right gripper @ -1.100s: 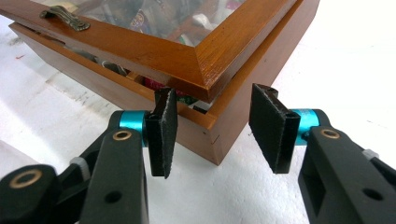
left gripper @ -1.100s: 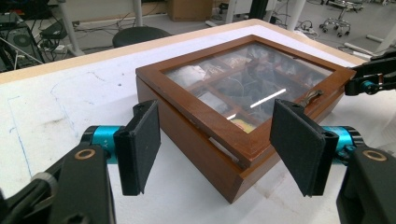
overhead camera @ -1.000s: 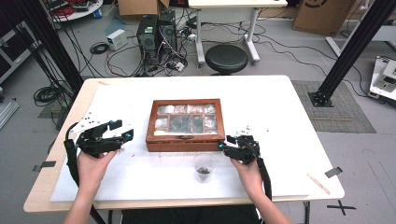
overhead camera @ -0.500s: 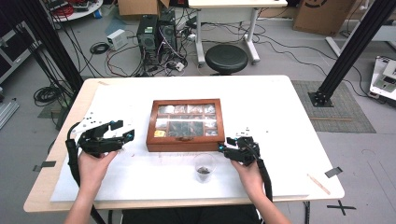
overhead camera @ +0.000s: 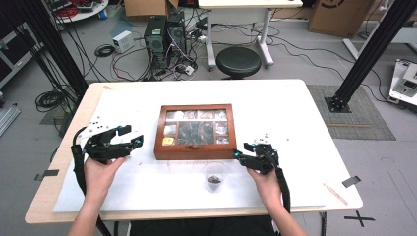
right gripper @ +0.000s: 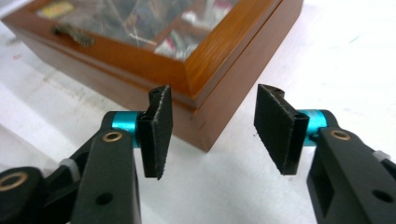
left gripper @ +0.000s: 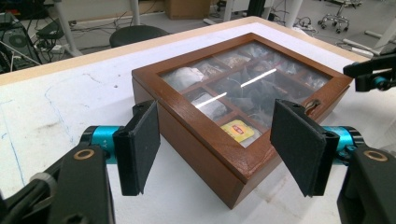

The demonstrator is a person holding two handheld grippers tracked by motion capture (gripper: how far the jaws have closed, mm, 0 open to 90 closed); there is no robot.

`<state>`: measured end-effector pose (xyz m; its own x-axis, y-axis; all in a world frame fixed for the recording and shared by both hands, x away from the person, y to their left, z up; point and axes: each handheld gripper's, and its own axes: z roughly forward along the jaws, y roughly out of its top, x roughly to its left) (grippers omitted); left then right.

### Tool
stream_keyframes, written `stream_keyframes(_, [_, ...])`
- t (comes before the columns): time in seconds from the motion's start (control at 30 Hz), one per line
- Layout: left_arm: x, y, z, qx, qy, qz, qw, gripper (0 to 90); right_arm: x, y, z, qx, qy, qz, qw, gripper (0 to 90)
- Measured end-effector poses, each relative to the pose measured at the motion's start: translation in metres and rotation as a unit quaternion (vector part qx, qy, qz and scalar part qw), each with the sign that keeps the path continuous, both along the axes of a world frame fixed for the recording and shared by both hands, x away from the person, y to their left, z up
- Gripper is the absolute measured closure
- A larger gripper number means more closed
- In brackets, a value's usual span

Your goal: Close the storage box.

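I've got the left gripper held low, aimed at the wooden box's near-left corner, fingers spread wide. The right gripper sits low at its near-right corner, fingers also spread, holding nothing.

We are in a lab: computer towers and tangled cables on the floor, black metal frame posts, cardboard boxes.
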<state>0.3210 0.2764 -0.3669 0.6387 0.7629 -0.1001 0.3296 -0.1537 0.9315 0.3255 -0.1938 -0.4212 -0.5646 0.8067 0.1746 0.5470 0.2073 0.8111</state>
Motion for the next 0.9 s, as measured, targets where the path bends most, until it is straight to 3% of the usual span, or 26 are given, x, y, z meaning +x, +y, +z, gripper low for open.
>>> stream_keyframes(0.33, [-0.001,0.003,0.001,-0.002,-0.006,0.004,1.0000,32.9,0.000,-0.024,0.030,0.031,-0.068,-0.016,0.9971,39.6])
stream_keyframes(0.53, [-0.001,0.003,0.001,-0.001,-0.006,0.006,1.0000,32.7,-0.001,-0.040,0.045,0.046,-0.095,-0.026,0.9941,37.7])
stream_keyframes(0.9, [-0.002,0.008,0.002,-0.002,-0.013,0.015,0.9998,32.1,0.002,-0.052,0.075,0.037,-0.132,-0.026,0.9902,34.4])
